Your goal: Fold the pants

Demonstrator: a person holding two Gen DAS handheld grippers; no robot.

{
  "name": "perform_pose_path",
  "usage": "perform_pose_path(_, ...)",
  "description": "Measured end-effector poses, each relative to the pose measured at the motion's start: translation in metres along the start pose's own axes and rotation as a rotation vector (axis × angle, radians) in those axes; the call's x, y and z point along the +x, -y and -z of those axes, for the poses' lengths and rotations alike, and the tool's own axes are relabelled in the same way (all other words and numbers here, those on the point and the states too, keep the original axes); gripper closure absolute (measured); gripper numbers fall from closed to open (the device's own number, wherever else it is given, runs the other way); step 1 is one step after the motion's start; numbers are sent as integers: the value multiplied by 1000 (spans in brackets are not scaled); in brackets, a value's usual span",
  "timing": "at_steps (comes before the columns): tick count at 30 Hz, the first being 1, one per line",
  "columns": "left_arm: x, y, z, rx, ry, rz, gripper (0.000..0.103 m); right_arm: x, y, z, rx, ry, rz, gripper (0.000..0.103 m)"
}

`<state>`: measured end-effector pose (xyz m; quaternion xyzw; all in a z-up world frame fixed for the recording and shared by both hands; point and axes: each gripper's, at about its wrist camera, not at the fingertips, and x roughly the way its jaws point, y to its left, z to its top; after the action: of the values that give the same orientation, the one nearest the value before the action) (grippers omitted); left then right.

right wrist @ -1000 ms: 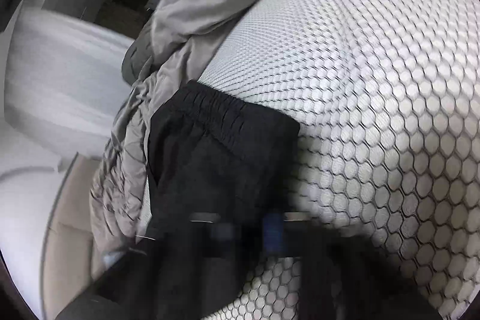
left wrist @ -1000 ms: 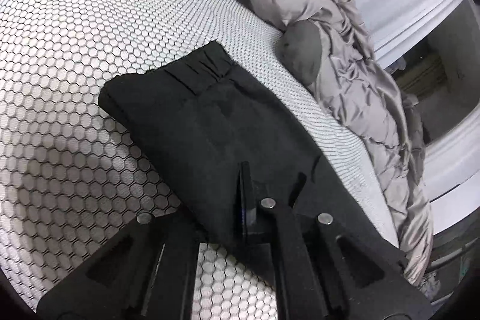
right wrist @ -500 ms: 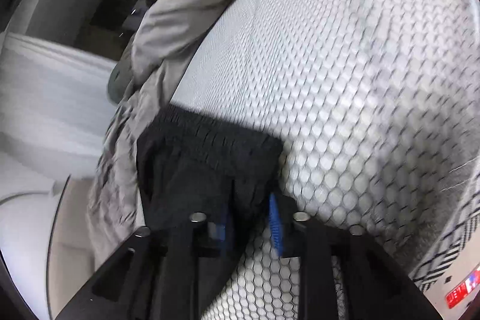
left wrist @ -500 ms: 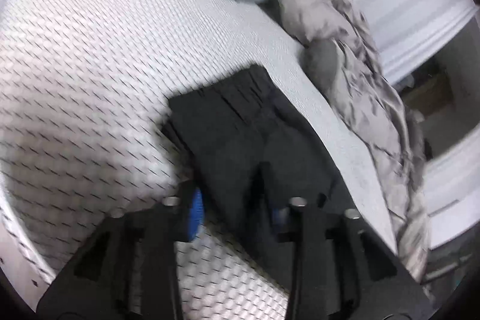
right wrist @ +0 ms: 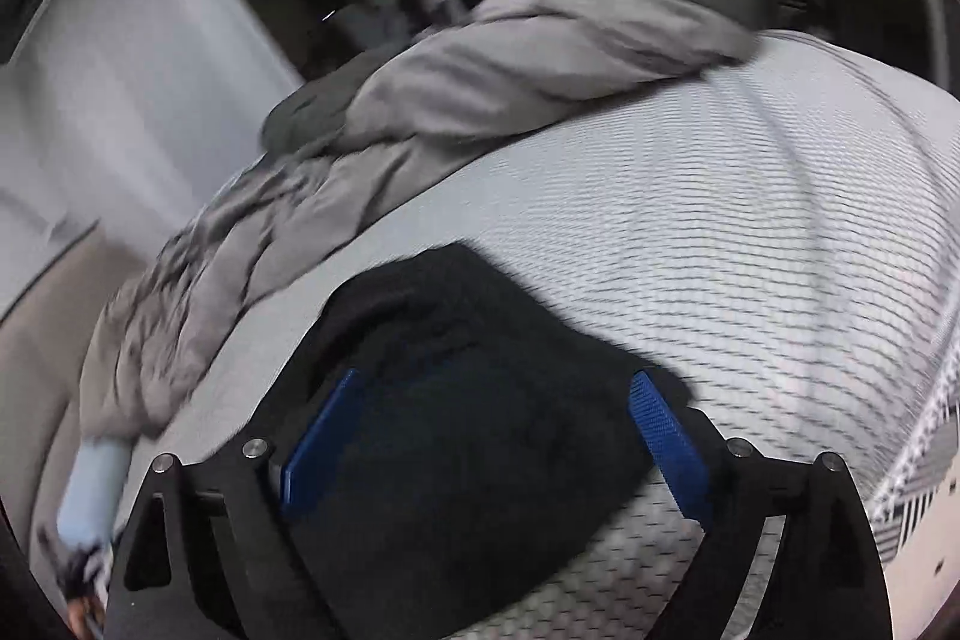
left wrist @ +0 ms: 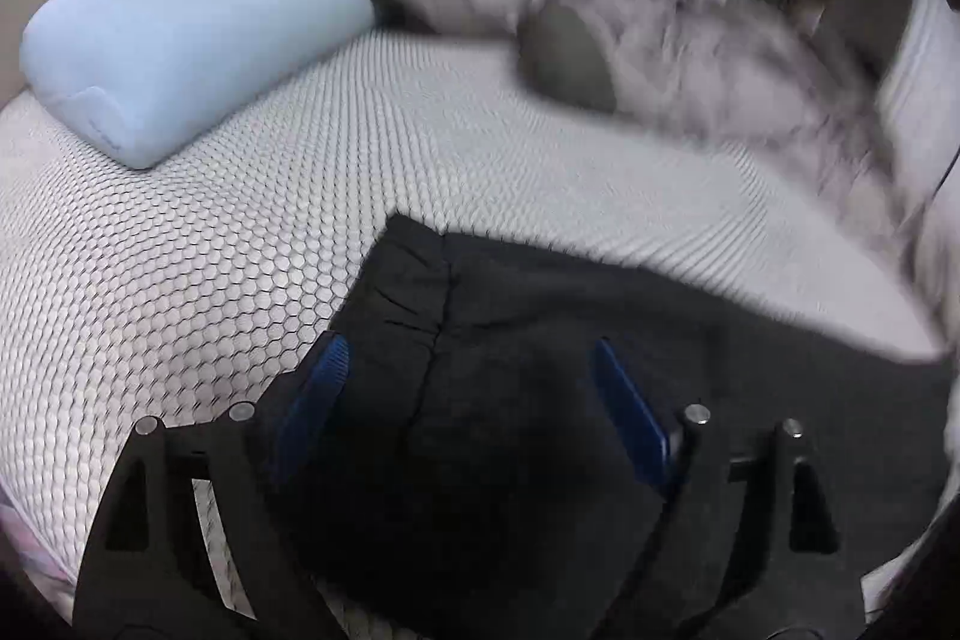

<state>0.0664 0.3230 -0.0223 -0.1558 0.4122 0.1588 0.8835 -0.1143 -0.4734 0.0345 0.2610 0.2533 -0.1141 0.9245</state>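
The black pants (left wrist: 540, 352) lie folded flat on the hexagon-patterned mattress (left wrist: 180, 280), with the gathered waistband toward the upper left in the left wrist view. My left gripper (left wrist: 468, 346) hovers over them, its jaws opening wide, blue pads (left wrist: 318, 394) clear of the cloth. In the right wrist view the same pants (right wrist: 468, 388) lie under my right gripper (right wrist: 495, 382), whose jaws are also opening, blue pads (right wrist: 660, 430) apart and holding nothing. Both views are blurred by motion.
A light blue pillow (left wrist: 180, 46) lies at the head of the mattress. A crumpled grey duvet (left wrist: 690, 40) is heaped along the far side, also the grey duvet (right wrist: 480, 76) in the right wrist view. White wall panels (right wrist: 120, 70) stand beyond the bed.
Both grippers went from shut on the pants fabric to wide open and let it go. Both have lifted and rolled, so the pants now lie lower in each view.
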Motion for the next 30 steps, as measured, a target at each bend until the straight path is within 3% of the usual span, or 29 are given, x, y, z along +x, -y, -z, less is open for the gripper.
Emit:
perform_pose_path(2, 21, 1, -3, 5, -67, -106, 36, 5, -11, 1, -34, -4, 15, 11)
perform_pose_path(3, 25, 0, -4, 3, -73, -120, 41, 5, -13, 3, -41, -3, 18, 11)
perform_pose_path(5, 18, -2, -6, 3, -47, -113, 65, 6, -15, 3, -30, -6, 9, 11)
perform_pose_path(10, -30, 10, -12, 47, 162, -137, 67, 5, -14, 8, -1, -32, -40, 11)
perform_pose_path(12, -41, 17, -21, 72, 204, -158, 66, 4, -11, 10, 8, -40, -42, 11)
perform_pose_path(14, -33, 20, -30, 59, 165, -155, 66, 7, -9, 11, 12, -46, -32, 11)
perform_pose_path(18, 19, 1, -31, -49, -70, -165, 61, 13, -10, 12, 26, -57, -31, 11)
perform_pose_path(19, 18, 0, -28, -74, -70, -161, 61, 16, -11, 13, 23, -61, -33, 11)
perform_pose_path(21, -3, 2, -22, -88, -1, -169, 55, 16, -6, 14, 22, -75, -33, 11)
perform_pose_path(22, -13, 4, -20, -92, 5, -166, 48, 15, -2, 14, 34, -74, -29, 11)
perform_pose_path(24, -40, 8, -16, -98, 22, -124, 46, 10, 15, 11, 102, -56, -23, 11)
perform_pose_path(27, -98, 19, 2, -110, 94, 1, 41, 6, 38, 8, 204, -52, -19, 11)
perform_pose_path(29, -126, 33, 11, -116, 146, 61, 24, 11, 59, 12, 297, -95, -17, 11)
perform_pose_path(30, -140, 41, 19, -116, 172, 91, 21, 16, 71, 15, 358, -132, -40, 15)
